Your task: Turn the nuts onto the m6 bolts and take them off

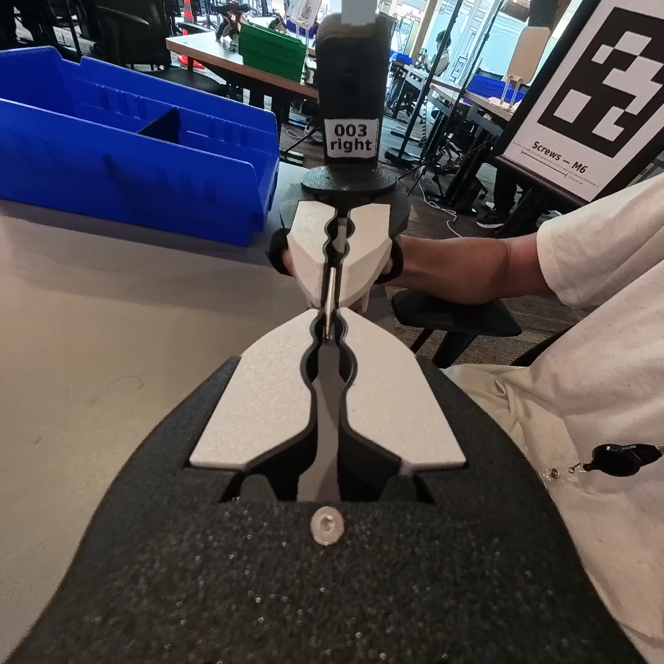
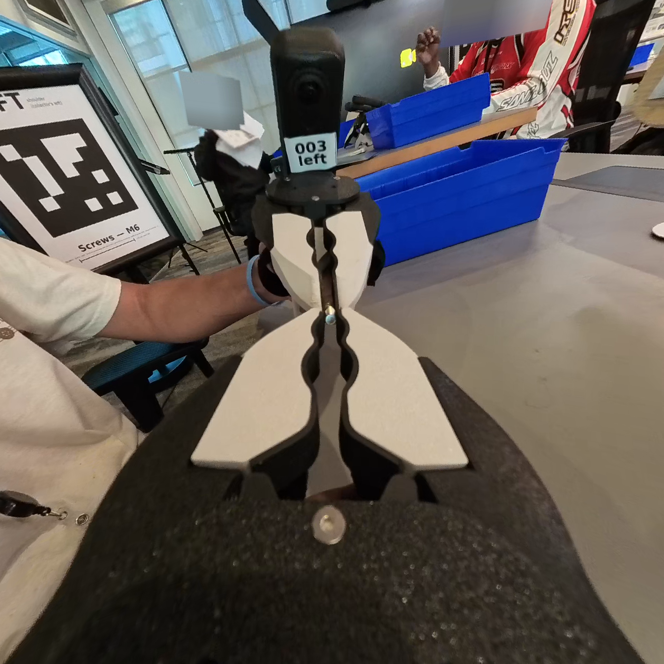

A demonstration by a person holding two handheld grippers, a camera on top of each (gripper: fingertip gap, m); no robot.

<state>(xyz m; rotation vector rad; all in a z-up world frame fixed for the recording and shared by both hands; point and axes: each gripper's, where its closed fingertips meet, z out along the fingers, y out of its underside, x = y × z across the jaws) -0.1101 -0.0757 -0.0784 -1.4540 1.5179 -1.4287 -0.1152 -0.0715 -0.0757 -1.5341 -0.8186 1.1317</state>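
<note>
Both grippers share one build: broad white fingers with a fine matte grain, each lined on its inner edge with black rubbery pads cut in a wavy, scalloped profile, mounted on a coarse black speckled body.

The bolt (image 1: 330, 305) is bright metal, slender and threaded along its length. It spans the meeting point of the two grippers, which face each other tip to tip above the grey, smooth table (image 1: 107, 341).

Left gripper (image 1: 328, 325): fingers nearly closed, a narrow slot between them. The threaded end of the bolt lies in that slot at the tips. In the right wrist view a small rounded metal piece (image 2: 329, 316) sits at the left gripper's tips (image 2: 328, 305); whether it is a nut or the bolt's end cannot be told.

Right gripper (image 2: 329, 319): fingers likewise almost together, and the bolt's shaft runs up between its pads, which bear on it from both sides (image 1: 332, 287).

A glossy blue plastic bin (image 1: 143, 161) with internal dividers stands on the table beyond the grippers.
</note>
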